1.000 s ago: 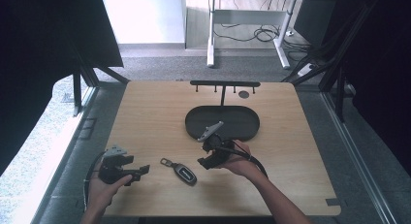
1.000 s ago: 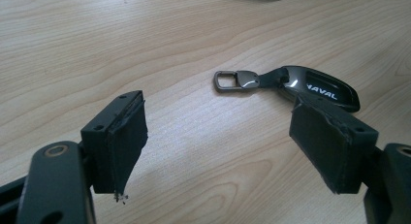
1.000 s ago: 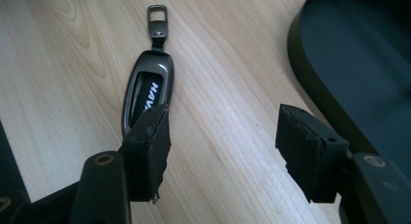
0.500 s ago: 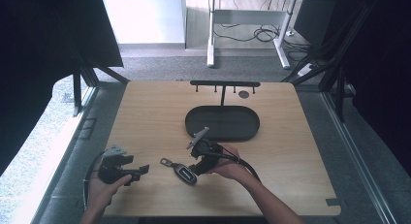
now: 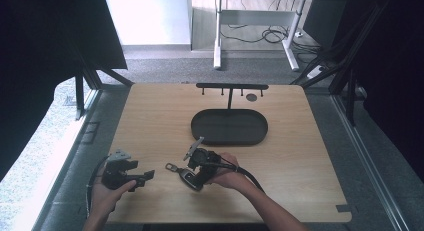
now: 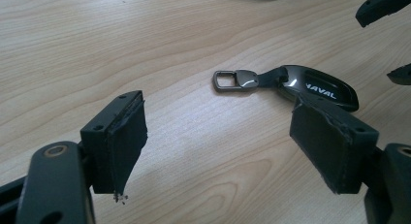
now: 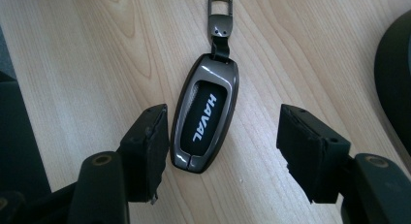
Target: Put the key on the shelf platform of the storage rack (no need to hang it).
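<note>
Two grippers work near the key fob (image 7: 203, 120), which lies flat on the table (image 5: 310, 161), well short of the oval tray (image 5: 229, 127). Our right gripper (image 7: 223, 151) straddles it, jaws spread; we should centre, then close gently. Left gripper (image 6: 218, 149) waits beside, jaws apart.

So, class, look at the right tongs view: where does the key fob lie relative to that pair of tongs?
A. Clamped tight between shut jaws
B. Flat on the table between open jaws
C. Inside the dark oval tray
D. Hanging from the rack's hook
B: the key fob lies flat on the wooden table between the spread jaws of the right tongs, neither jaw closed on it.
</note>
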The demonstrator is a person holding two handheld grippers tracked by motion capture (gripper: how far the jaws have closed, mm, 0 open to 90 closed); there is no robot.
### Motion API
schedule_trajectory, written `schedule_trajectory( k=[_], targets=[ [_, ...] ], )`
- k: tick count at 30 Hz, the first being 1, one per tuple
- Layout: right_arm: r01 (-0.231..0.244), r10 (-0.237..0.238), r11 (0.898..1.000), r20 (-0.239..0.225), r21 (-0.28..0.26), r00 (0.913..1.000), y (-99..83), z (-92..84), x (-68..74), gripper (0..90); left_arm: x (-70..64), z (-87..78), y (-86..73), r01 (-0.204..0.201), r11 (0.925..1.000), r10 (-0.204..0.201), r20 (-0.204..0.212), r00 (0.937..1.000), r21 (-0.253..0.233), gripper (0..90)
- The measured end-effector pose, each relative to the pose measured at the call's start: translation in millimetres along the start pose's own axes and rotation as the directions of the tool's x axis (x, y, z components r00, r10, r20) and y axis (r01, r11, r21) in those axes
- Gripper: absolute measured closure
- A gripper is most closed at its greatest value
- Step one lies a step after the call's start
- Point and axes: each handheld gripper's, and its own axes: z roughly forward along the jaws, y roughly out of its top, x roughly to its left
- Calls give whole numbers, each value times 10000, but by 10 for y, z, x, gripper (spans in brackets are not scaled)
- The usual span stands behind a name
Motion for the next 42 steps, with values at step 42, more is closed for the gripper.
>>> schedule_trajectory(
  k=[42],
  targets=[
    [591, -591, 9951, -21, 793, 9982, 160, 419, 256, 331, -57, 111, -9, -206, 9985, 197, 189, 9996, 504, 204]
  ],
)
